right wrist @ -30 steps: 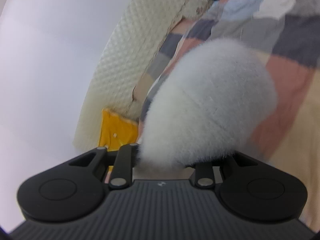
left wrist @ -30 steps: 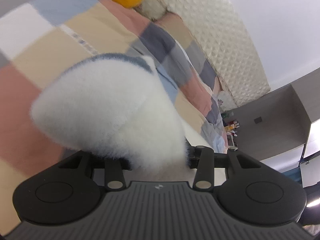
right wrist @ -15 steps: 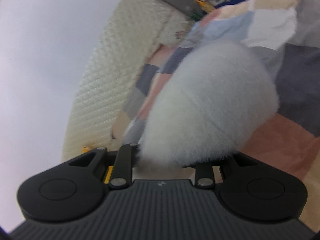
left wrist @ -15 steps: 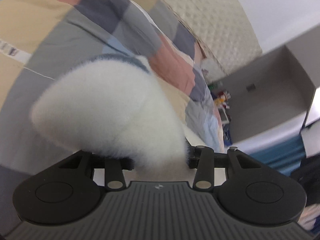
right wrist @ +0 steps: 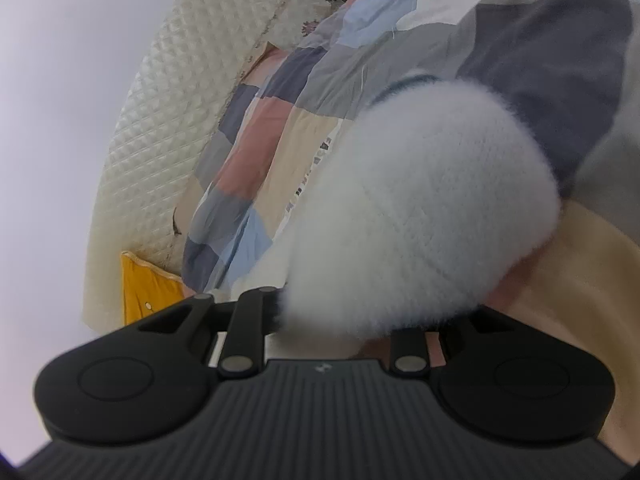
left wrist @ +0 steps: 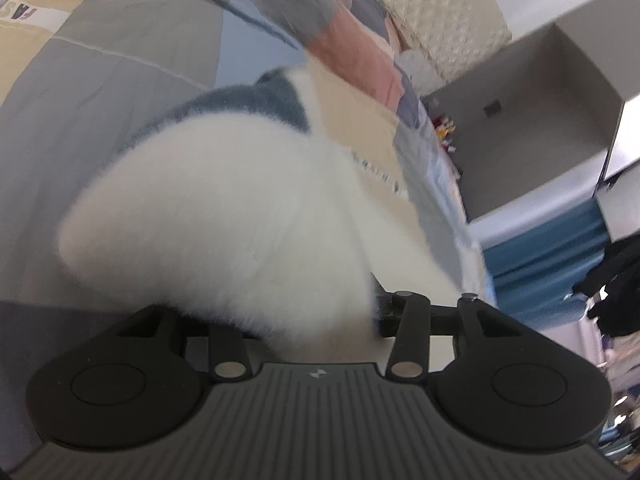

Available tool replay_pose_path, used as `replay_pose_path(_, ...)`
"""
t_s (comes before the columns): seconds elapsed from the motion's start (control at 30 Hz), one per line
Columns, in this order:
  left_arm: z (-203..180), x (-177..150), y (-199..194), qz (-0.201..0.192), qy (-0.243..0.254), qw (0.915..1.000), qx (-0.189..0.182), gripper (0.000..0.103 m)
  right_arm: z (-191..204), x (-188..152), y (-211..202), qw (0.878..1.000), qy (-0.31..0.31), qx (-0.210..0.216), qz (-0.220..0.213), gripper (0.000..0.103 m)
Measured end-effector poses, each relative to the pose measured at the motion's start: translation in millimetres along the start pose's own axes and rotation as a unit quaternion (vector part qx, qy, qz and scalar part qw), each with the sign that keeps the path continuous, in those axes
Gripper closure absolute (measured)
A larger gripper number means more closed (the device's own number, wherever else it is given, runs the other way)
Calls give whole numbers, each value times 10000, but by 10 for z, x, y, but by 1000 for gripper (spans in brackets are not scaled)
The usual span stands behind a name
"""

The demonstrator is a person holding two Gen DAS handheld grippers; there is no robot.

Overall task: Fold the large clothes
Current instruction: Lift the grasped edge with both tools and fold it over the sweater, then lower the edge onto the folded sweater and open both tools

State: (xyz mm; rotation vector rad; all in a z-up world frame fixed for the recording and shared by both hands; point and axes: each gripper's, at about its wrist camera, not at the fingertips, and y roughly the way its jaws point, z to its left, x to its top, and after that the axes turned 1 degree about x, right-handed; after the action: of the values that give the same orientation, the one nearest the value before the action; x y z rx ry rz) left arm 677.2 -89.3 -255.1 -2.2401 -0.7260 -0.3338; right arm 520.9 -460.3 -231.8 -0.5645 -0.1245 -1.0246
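Note:
A fluffy white garment with a blue-grey trim fills the middle of both views. In the left wrist view the white garment (left wrist: 224, 216) bulges over my left gripper (left wrist: 304, 304), which is shut on it; the fingertips are buried in the fleece. In the right wrist view the same garment (right wrist: 424, 216) bulges over my right gripper (right wrist: 352, 316), which is shut on it too, fingertips hidden. Both grippers hold the cloth above a patchwork bedspread (right wrist: 280, 140).
The bedspread (left wrist: 120, 92) of grey, pink, beige and blue squares lies below. A quilted cream headboard (right wrist: 160, 120) stands behind it, with a yellow pillow (right wrist: 148, 292) at its foot. A grey cabinet (left wrist: 528, 128) and blue curtain (left wrist: 548, 252) stand beyond the bed.
Both grippers have swung across the bed with the garment still held. The yellow pillow left the left view and the cabinet and curtain came in; the right view now looks further down the bedspread.

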Motion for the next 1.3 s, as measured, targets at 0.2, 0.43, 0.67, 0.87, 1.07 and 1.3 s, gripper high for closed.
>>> replay_pose_path(0.2,160,-237,-23,-28,183,9998,-25,45,-283,-261,-21,10000,75,-22,-15,67)
replay_pose_path(0.43,182,-226,-64,172,251,9995,-2,42,-385,-306,-17,9980,569,-279,68,48)
replay_pose_path(0.67,-35,-254,-228,308,613,9955,656,36,-284,-368,-225,9947,675,-751,178,44)
replay_pose_path(0.87,-488,-211,-662,247,1293,9832,1266,36,155,-473,-554,9929,-219,-1158,158,44)
replay_pose_path(1.07,-1059,-289,-1439,-261,1854,9704,1527,36,774,-576,-1094,9898,-968,-1048,10,44)
replay_pose_path(1.3,-1673,-596,-2478,-711,2288,9598,1464,36,1556,-773,-1774,9785,-1903,-775,-162,44)
